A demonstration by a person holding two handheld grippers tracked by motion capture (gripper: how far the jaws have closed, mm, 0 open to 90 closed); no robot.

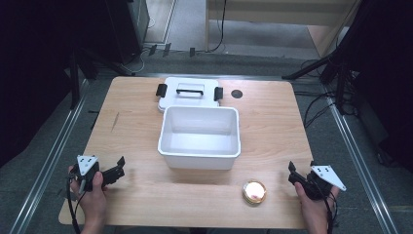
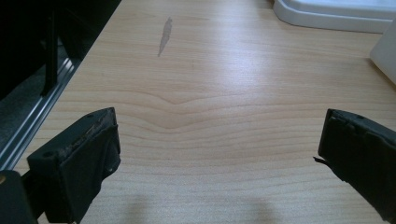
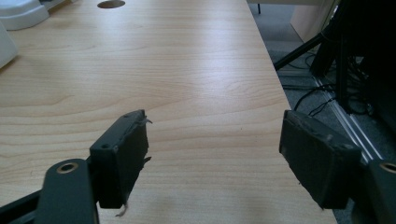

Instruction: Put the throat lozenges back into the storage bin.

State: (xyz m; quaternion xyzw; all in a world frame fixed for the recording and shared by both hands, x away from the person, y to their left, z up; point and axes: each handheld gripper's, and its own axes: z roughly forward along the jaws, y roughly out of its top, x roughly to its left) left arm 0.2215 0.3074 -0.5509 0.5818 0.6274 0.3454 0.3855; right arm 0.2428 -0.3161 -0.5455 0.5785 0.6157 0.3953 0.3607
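Nearest us, we are holding both grippers spread and empty; the right gripper (image 1: 298,176) is sitting closer than the left gripper (image 1: 115,170) to the round tin (image 1: 254,191), just beside it, in front of the open white bin (image 1: 199,145).

Overhead light is hitting the wooden table (image 1: 146,141) evenly, while everything around it is sitting in deep shadow. The round tin (image 1: 254,191), just left of the right gripper (image 1: 298,173), is blowing out into glare. The white bin (image 1: 199,153) is casting a soft shadow toward the near edge. Ahead of the left gripper (image 2: 219,140) the wood is showing a pale sheen, and its jaws are looking a bit soft up close.
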